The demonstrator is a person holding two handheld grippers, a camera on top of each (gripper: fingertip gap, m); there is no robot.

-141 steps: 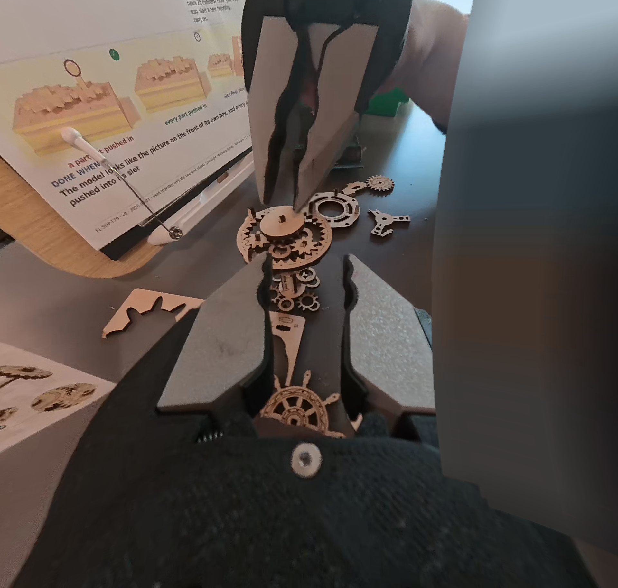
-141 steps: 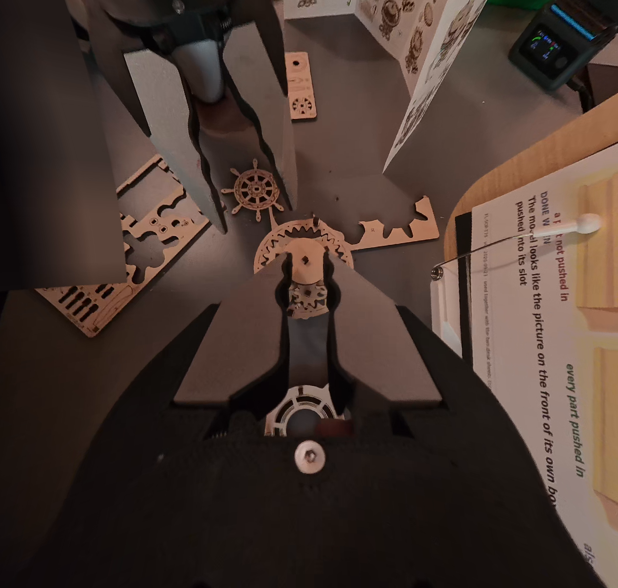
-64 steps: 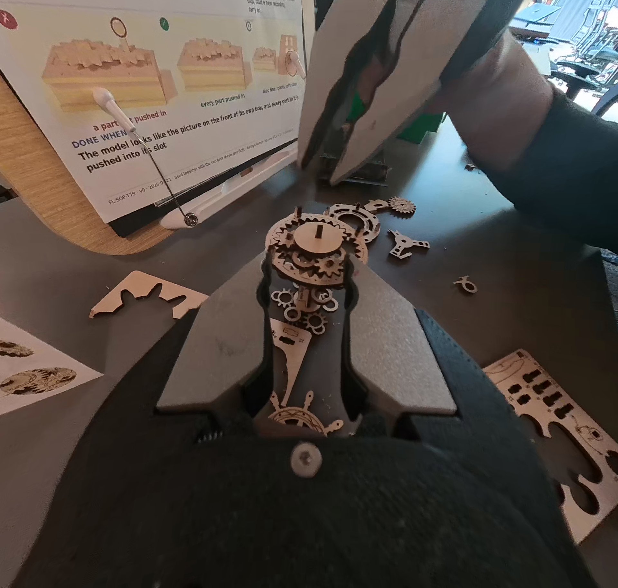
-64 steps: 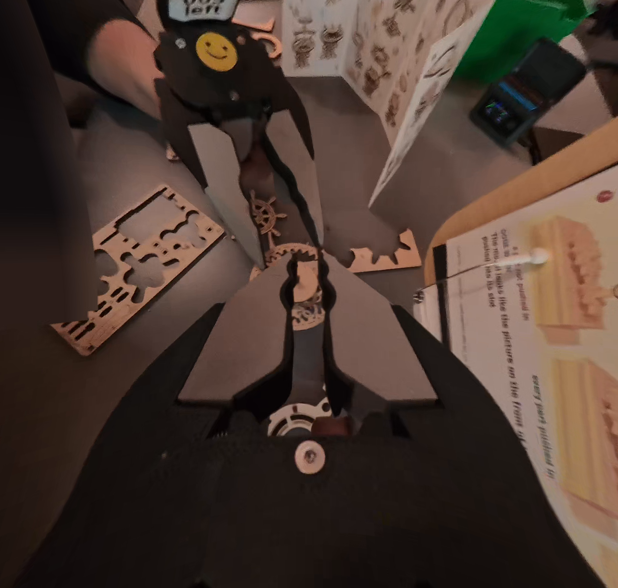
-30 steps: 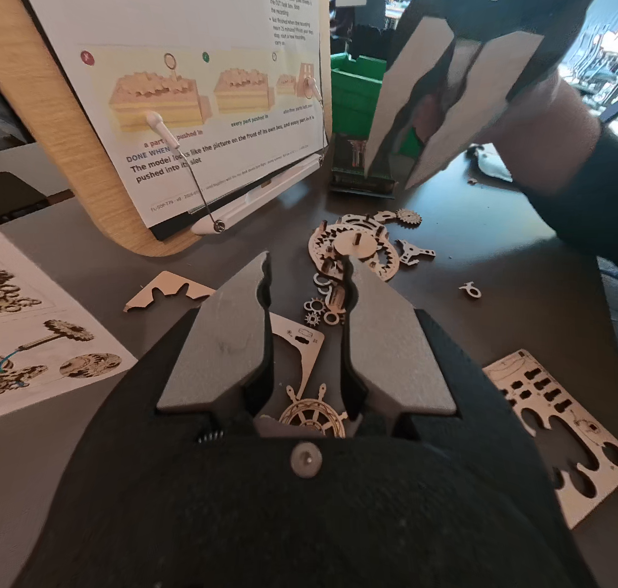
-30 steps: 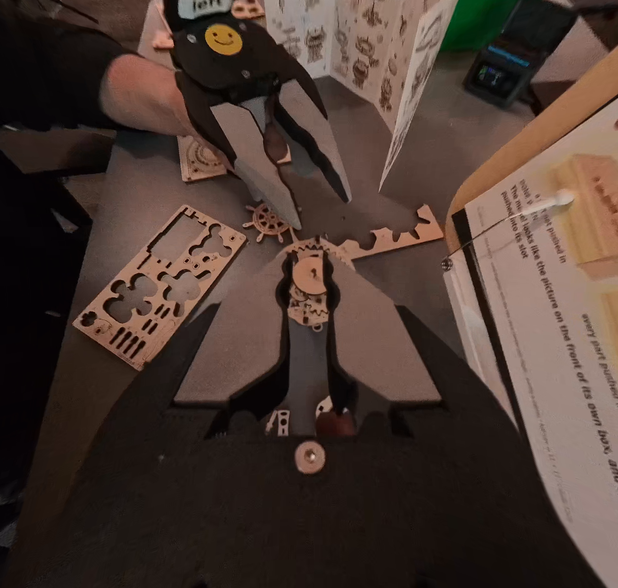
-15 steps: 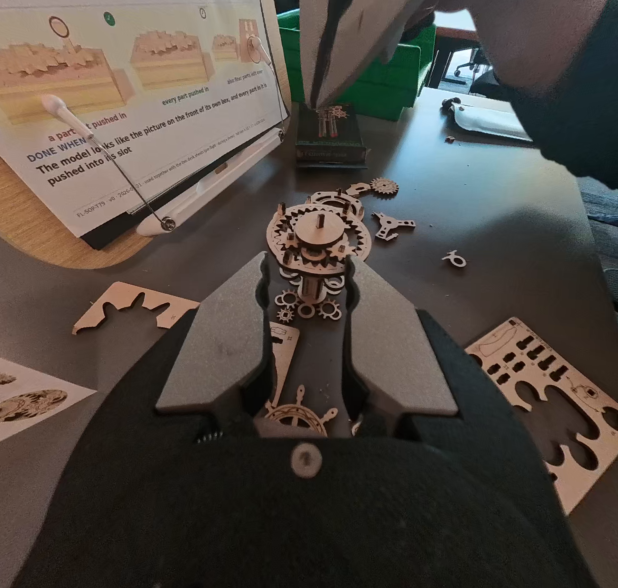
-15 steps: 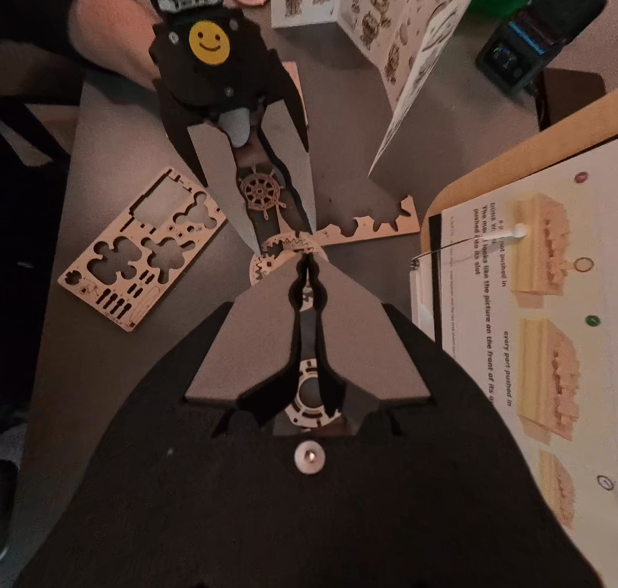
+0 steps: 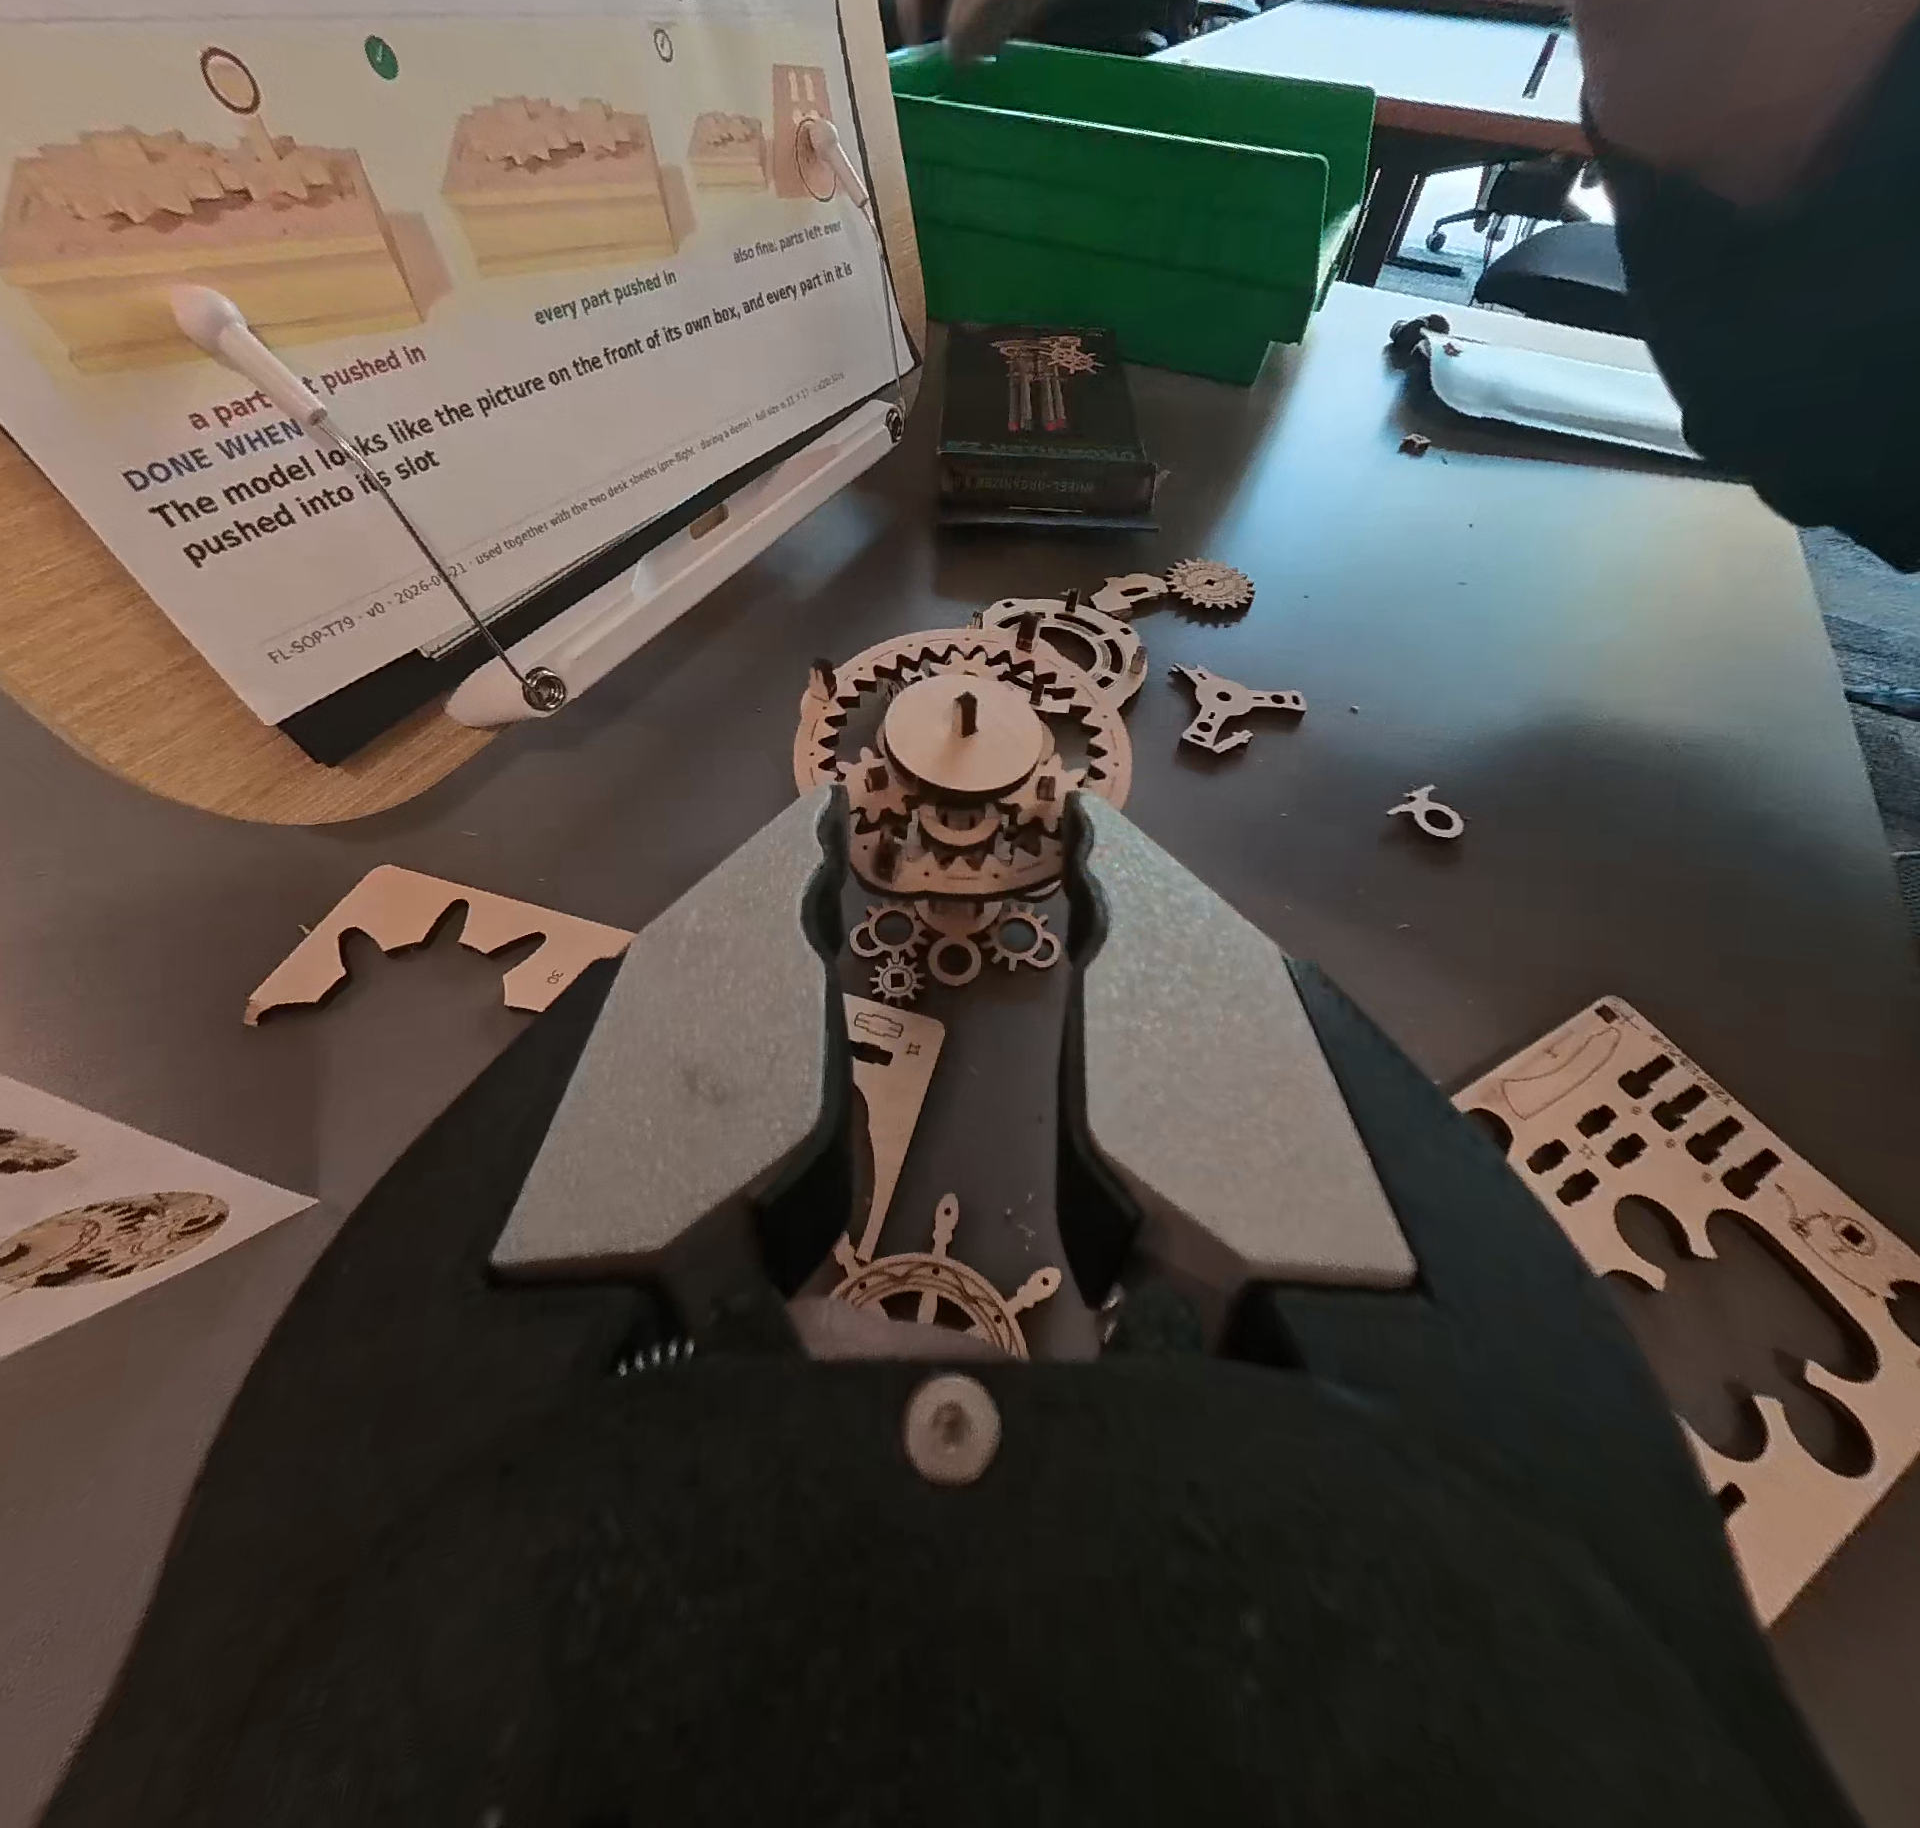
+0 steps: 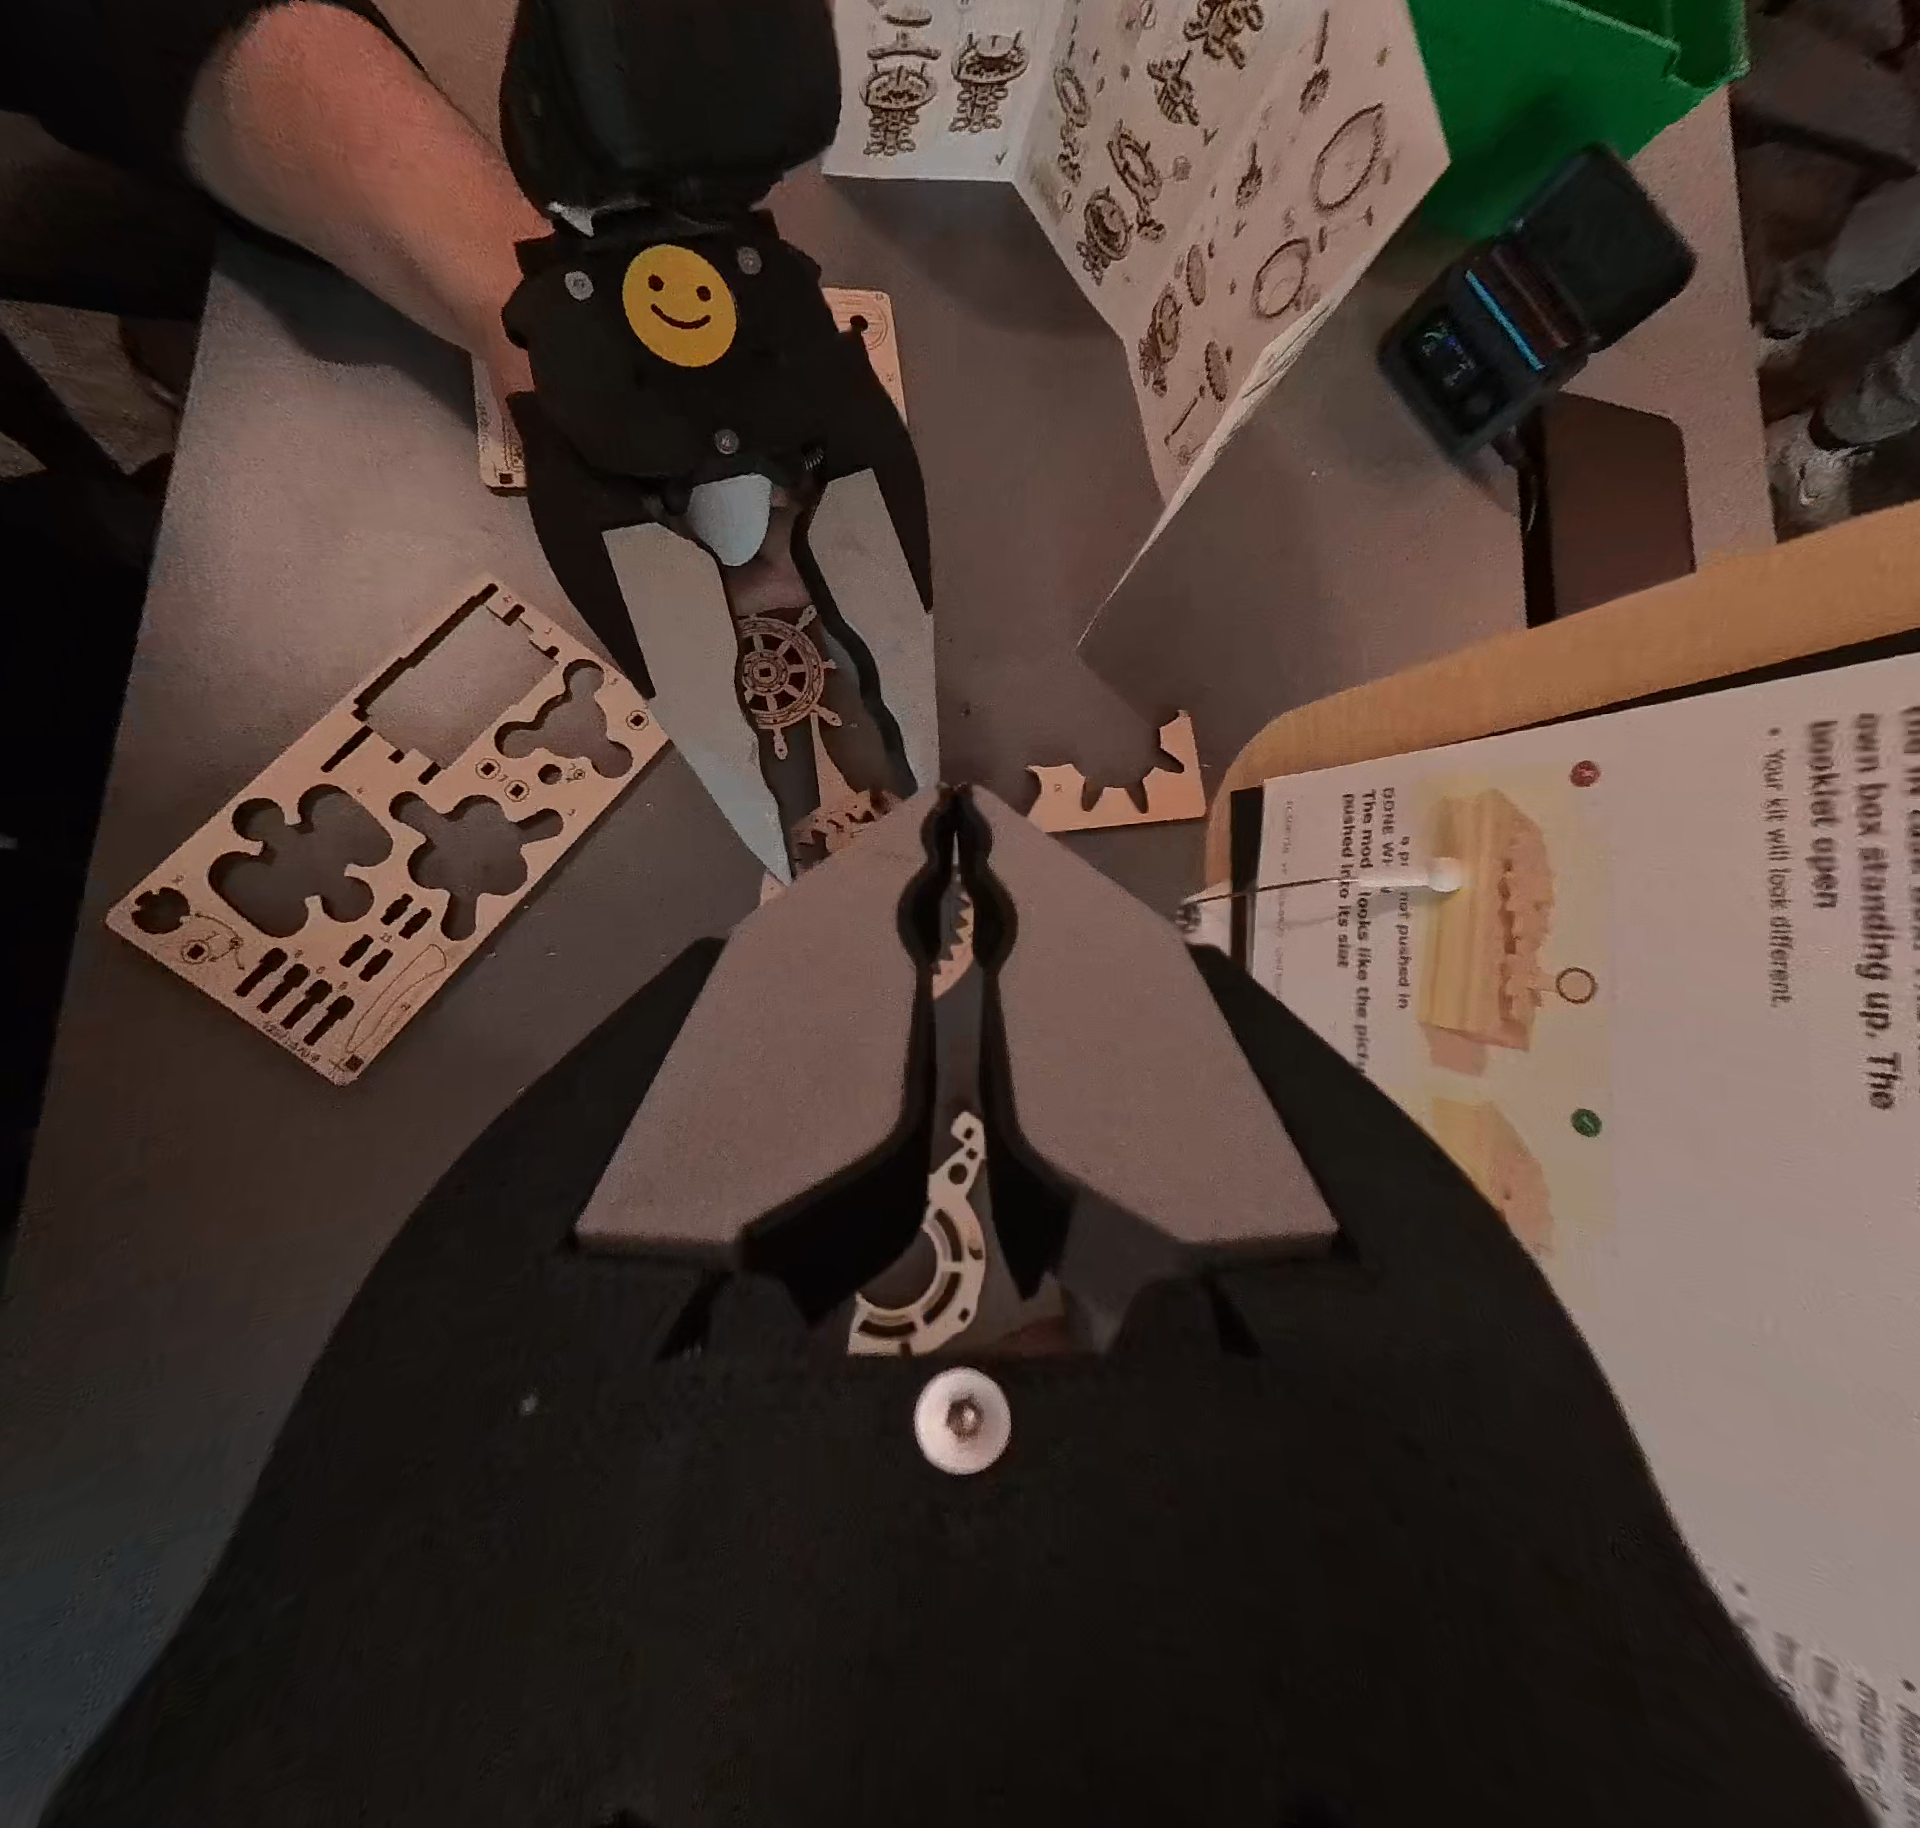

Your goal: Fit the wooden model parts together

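Observation:
A wooden gear assembly (image 9: 961, 739), a toothed ring with a round disc and peg on top, lies on the dark table. My left gripper (image 9: 953, 812) is open, its fingertips flanking the assembly's near edge. Small loose gears (image 9: 956, 952) and a ship's wheel part (image 9: 935, 1300) lie between its fingers. My right gripper (image 10: 954, 802) is shut with nothing visible between the tips. It hovers above the assembly (image 10: 831, 828) and shows blurred at the top of the left wrist view (image 9: 966, 12). A wooden ring part (image 9: 1091, 646) lies just behind the assembly.
A small gear (image 9: 1205, 583), a three-armed piece (image 9: 1231, 708) and a tiny loop piece (image 9: 1429, 817) lie right of the assembly. Punched-out sheets (image 9: 1683, 1186) (image 9: 436, 947), an instruction stand (image 9: 416, 272), a dark box (image 9: 1039, 428), a green bin (image 9: 1122, 178) and a folded booklet (image 10: 1143, 116) surround the work area. Spacing between my two grippers at the tips: around 10 cm.
My right gripper has closed from open to shut and moved up over the assembly. My left gripper has moved forward until its tips flank the gear assembly.

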